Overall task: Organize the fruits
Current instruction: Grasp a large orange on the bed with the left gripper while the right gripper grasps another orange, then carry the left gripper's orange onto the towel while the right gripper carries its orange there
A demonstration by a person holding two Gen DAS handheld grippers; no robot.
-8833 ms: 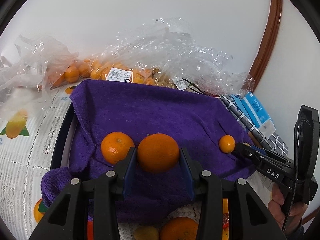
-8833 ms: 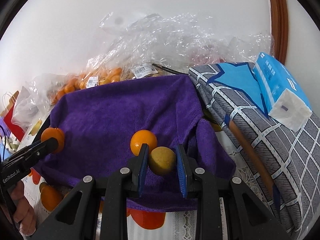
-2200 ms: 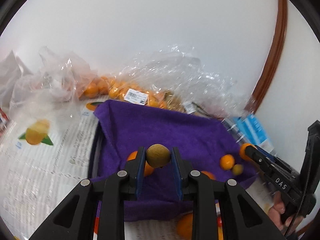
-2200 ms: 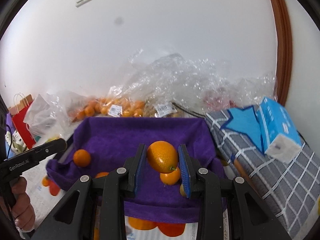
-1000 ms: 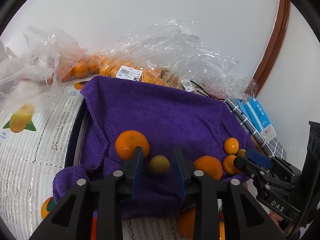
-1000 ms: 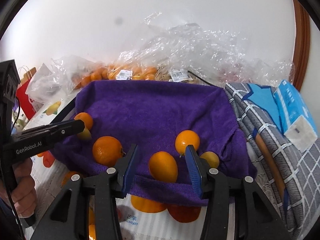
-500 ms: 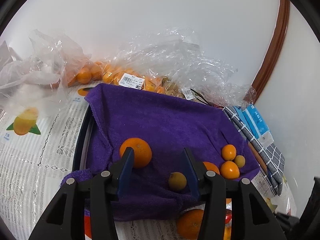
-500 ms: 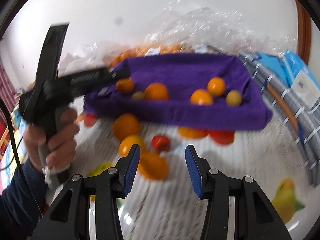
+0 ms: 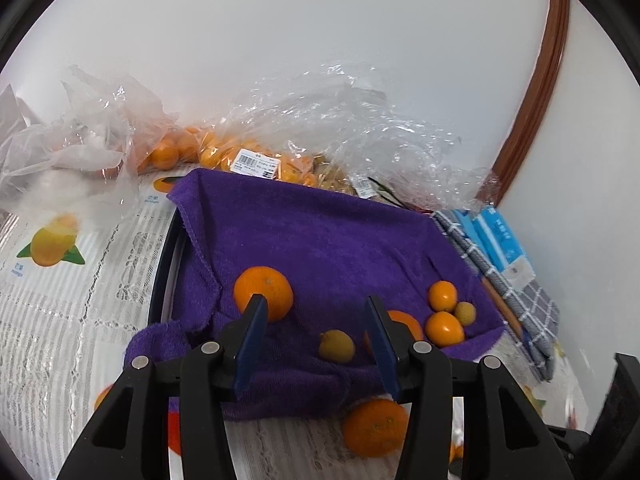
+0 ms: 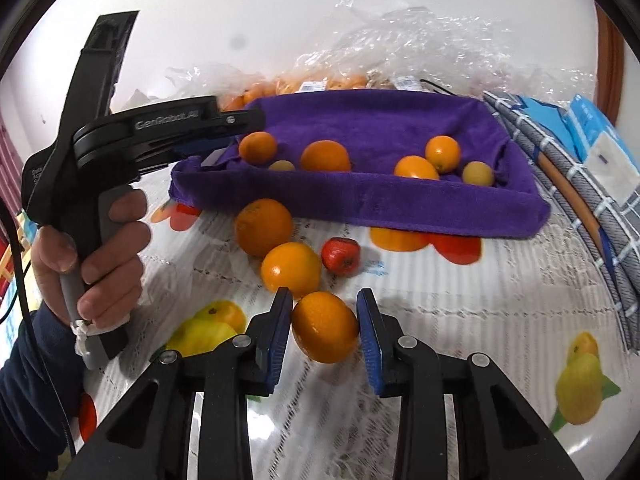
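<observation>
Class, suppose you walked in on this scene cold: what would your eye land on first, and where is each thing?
The purple towel draped over a tray at the back of the table stands out most, with oranges and small yellow fruits lying on it. In front of it, the right hand-held gripper has just been closing around a loose orange on the fruit-printed tablecloth. The left hand-held gripper hangs open over the towel's near edge, above a small yellow fruit.

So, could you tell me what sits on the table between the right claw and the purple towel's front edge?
In the right wrist view: three loose oranges, the nearest between the closing right claw, and one small red fruit before the purple towel.
</observation>
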